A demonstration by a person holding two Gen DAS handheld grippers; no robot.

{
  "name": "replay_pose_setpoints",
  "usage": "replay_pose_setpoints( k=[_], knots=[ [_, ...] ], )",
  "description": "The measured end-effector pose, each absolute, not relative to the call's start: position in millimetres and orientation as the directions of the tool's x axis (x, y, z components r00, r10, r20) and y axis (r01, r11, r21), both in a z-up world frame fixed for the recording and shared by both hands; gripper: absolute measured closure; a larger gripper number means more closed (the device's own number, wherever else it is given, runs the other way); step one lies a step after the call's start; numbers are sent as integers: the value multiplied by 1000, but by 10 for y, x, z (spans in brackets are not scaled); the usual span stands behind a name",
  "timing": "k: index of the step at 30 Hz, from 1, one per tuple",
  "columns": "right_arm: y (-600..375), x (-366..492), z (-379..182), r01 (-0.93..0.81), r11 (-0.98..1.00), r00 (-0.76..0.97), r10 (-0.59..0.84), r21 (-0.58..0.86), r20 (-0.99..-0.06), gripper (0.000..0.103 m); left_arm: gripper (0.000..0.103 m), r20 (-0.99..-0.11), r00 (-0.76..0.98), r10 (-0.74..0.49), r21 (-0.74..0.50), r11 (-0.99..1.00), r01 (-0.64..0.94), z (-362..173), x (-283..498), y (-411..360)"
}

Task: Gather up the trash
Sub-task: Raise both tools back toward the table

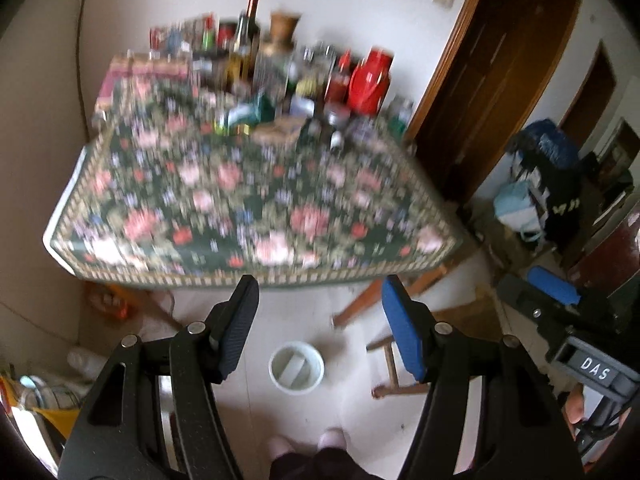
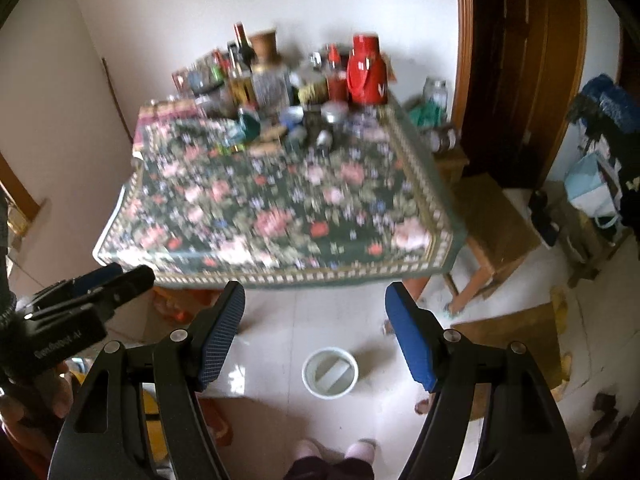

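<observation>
Nearest the lens in each wrist view, two black arms ending in ribbed pads are seen spread apart with nothing between them: the left gripper (image 1: 320, 320) and the right gripper (image 2: 316, 328) are both held empty, high above the floor and tilted downward. In the left wrist view the right gripper is also caught at the right edge, and a hand (image 2: 36, 404) gripping the left tool is glimpsed at the lower left of the right wrist view.

Directly below, on pale glossy floor tiles, a small round white plastic bin (image 1: 296, 367) is stood upright, just in front of a pair of pink slippers (image 2: 340, 450) worn by the person. Inside the bin a flat pale rectangular piece (image 2: 333, 375) is seen lying aslant on the bottom; it is judged to be trash already dropped in, though its material cannot be told.

Beyond the bin a table under a dark green floral cloth (image 1: 248, 200) is seen, its near part bare and its far end crowded with bottles, jars and a red flask (image 2: 366, 72). The views are blurred, so it cannot be told which of those, if any, are trash; more collecting probably remains.
</observation>
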State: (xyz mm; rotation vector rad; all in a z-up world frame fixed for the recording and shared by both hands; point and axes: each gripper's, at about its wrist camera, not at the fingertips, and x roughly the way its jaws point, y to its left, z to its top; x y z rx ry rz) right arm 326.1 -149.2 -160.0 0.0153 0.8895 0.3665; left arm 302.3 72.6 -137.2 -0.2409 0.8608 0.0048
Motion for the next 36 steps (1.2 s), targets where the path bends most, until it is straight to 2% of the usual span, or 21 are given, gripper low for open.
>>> replay_pose_setpoints(
  k=[5,8,10,14,17,20,36],
  knots=[
    [-1401,3127,-1304,-312,940,629,314,139,-712,34,40,-697,712,-85,-191,979,-70,-974,2893,790],
    [-1350,3089,-1186,-313,941,652,313,132,-691,33,37,-672,737,-71,-172,983,-62,-829,2811,835],
    [-1326,3081,-1128,-314,942,660,309,123,-685,33,33,-664,747,-48,-149,986,-69,-775,2774,855],
    [-1320,3110,-1038,-304,946,680,298,113,-670,33,33,-663,747,-57,-149,987,-57,-735,2801,907],
    [-1339,3168,-979,-285,953,698,283,108,-657,26,32,-664,745,-59,-156,986,-61,-737,2900,955],
    [-1358,3285,-954,-281,953,709,283,110,-646,25,31,-664,746,-56,-161,984,-70,-751,3022,977],
    [-1636,4724,-869,-369,917,675,376,150,-635,25,31,-657,753,30,-153,973,-171,-640,4520,771]
  ],
)
